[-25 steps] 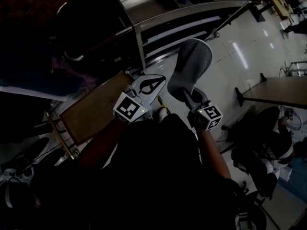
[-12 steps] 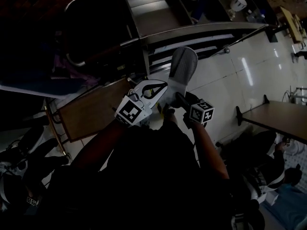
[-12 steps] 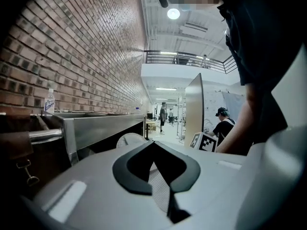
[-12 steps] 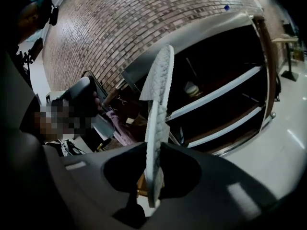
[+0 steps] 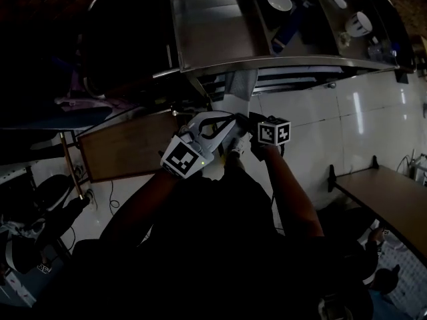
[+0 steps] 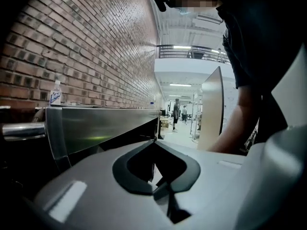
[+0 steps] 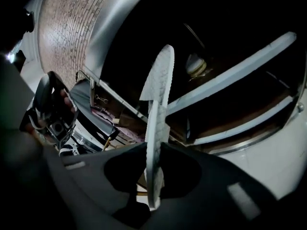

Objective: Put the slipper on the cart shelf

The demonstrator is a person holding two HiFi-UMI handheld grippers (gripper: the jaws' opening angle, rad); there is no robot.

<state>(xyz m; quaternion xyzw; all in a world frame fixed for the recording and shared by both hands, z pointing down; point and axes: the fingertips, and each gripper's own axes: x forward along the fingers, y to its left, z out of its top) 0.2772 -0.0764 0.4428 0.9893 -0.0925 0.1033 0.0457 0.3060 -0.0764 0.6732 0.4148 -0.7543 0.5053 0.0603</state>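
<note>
Step in hand: carry-in, placement not yet done. The right tool (image 7: pixel 154 150) is clamped narrow on the pale slipper (image 7: pixel 160 95). It pinches the slipper edge-on near one end, and the rest sticks out ahead toward the steel cart (image 5: pixel 280 64). In the head view the slipper lies at 12 o'clock from that tool, its far end tucked under the cart's top rim. So it is at the mouth of the shelf, not resting on it as far as I can tell. The left tool (image 6: pixel 154 143) has its jaws together with nothing in them, and it sits idle just beside the right one at its 9 o'clock.

Next move (my read): push further toward 12, turn the slipper flat over the shelf board, lower it, then let go.

Edges: a pale shelf rim (image 7: pixel 240 126) and a second rail above it frame the opening. The slipper has to pass between them without catching. A bowl (image 5: pixel 279 1) and a cup (image 5: pixel 359 23) sit on the top tray, above the path. A brown panel (image 5: pixel 127 153) stands close at 9 o'clock. The tiled floor (image 5: pixel 313 119) at 3 o'clock is open, so there is room to back out toward 6.
</note>
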